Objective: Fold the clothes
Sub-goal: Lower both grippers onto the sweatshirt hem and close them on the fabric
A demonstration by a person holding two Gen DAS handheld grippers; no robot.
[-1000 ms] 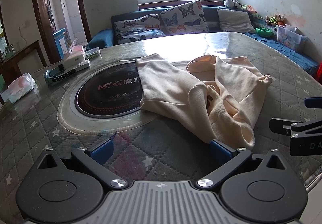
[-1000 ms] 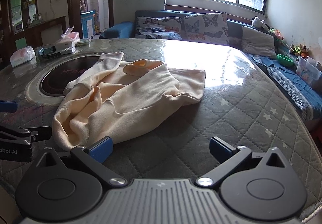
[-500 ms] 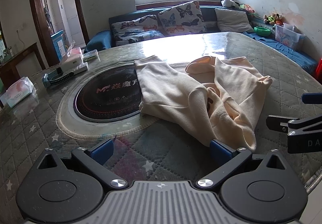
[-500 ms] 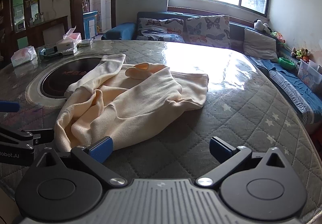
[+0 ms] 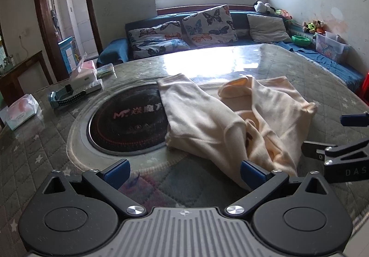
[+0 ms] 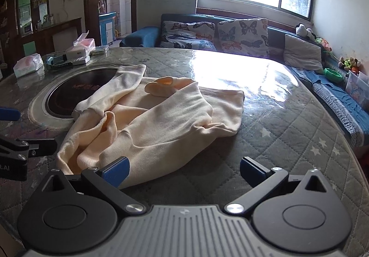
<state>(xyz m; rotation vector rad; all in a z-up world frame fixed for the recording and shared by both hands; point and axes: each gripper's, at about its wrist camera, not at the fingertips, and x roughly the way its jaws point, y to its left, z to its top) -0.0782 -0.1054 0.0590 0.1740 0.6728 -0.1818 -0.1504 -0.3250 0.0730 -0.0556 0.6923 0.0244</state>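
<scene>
The cream garment (image 5: 233, 123) lies crumpled on the quilted table (image 6: 288, 132), one sleeve over the black cooktop disc (image 5: 126, 118) at 10 o'clock. Since the earlier frames, both views have edged closer. Left gripper (image 5: 184, 170) and right gripper (image 6: 184, 170) are spread wide, empty. The garment's near hem is hidden behind the fingertips.

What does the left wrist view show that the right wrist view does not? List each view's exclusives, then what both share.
Left wrist only: the red and white lettering on the round black glass cooktop, and the open right gripper at the right edge.

Right wrist only: the dark wooden shelving with jars, and the open left gripper at the left edge.

Both: the crumpled cream fabric garment on the grey quilted star-patterned table cover, and the butterfly-print cushions.
</scene>
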